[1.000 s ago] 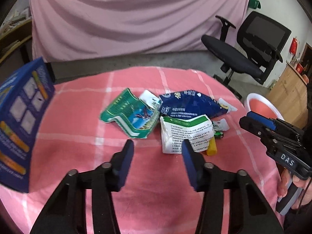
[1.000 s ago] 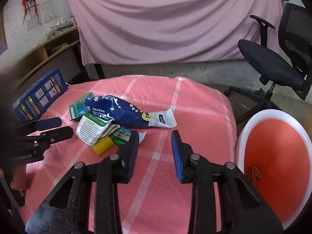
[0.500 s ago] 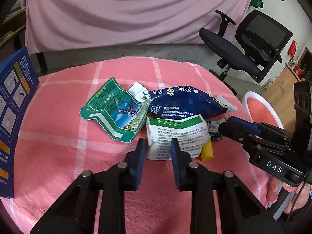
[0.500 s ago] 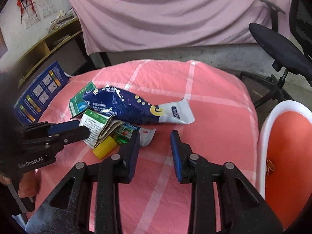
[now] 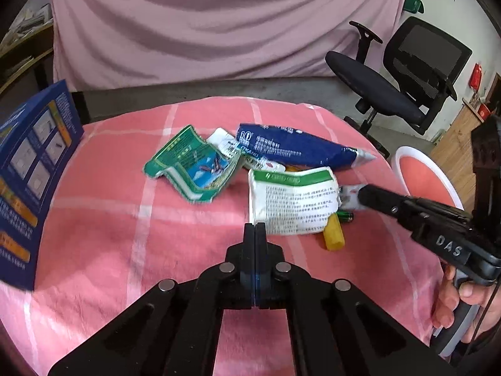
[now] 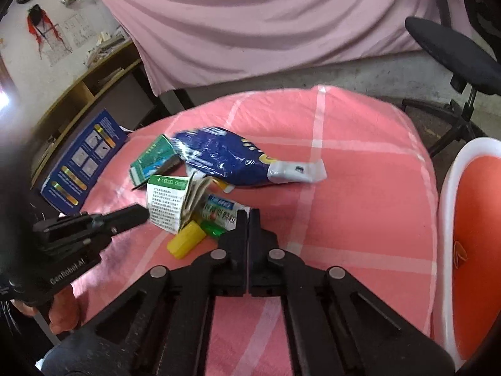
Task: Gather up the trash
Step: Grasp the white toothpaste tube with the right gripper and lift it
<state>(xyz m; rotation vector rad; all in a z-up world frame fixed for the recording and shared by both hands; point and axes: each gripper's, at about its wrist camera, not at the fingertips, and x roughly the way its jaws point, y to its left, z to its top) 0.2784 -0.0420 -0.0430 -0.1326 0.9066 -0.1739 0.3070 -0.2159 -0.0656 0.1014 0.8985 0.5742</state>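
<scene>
Both sets of jaws have just been closing since the earlier views. My left gripper now has its pads pressed flat together with nothing between them, its tips just short of the near edge of the white-and-green leaflet packet. My right gripper is drawn in to a thin slit, tips at the edge of a small printed sachet; I cannot tell whether the pads have caught the sachet's edge.

Trash sits in one loose pile mid-table on the pink checked cloth: torn green wrapper on the left, long blue bag behind, leaflet packet in front, a yellow cap and a small green battery tucked at the packet's right corner. From the right wrist view the same yellow cap lies just left of my right tips.

Off the table's right side stands an orange bin with white rim. Blue printed box stands at the table's left edge. Black office chair beyond, pink drape behind.
</scene>
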